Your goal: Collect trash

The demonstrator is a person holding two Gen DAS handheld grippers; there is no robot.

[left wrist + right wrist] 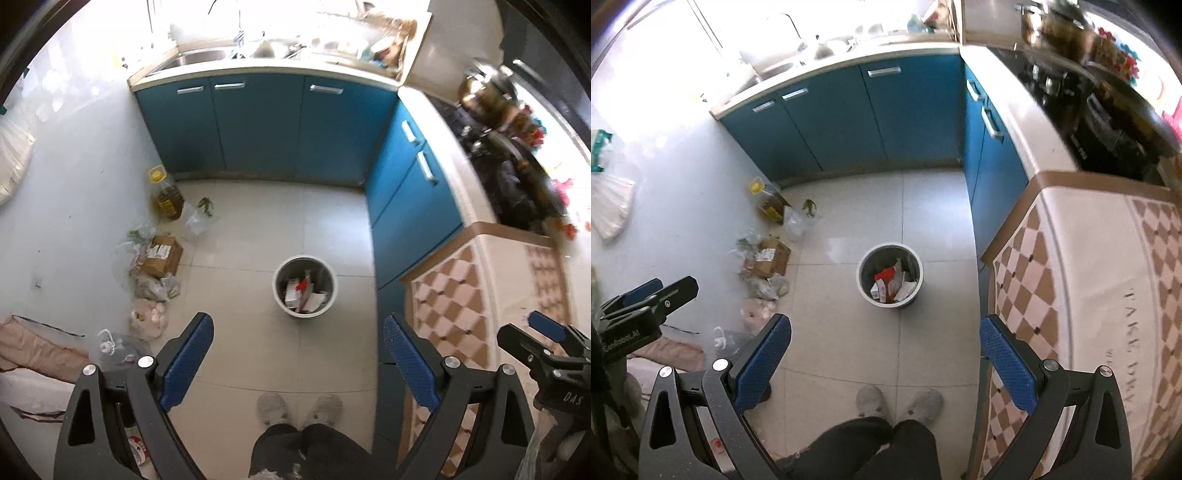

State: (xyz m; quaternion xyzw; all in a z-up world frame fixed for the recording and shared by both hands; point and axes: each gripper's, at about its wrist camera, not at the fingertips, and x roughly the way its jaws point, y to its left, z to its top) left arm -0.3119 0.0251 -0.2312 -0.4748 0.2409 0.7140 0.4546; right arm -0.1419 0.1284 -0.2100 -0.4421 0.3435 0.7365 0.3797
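Observation:
A round grey trash bin (305, 286) stands on the tiled floor and holds red and white packaging; it also shows in the right wrist view (890, 275). My left gripper (298, 365) is open and empty, high above the floor, nearer me than the bin. My right gripper (885, 360) is open and empty at a similar height. The right gripper shows at the lower right of the left wrist view (546, 343). The left gripper shows at the left of the right wrist view (646, 299). Loose trash lies along the left wall: a cardboard box (162, 255), plastic bags (149, 319).
Blue cabinets (258, 125) with a sink line the back and right. A counter with a checkered cloth (1082, 280) is at the right. An oil bottle (168, 195) stands by the left wall. The person's feet (299, 408) are below the grippers.

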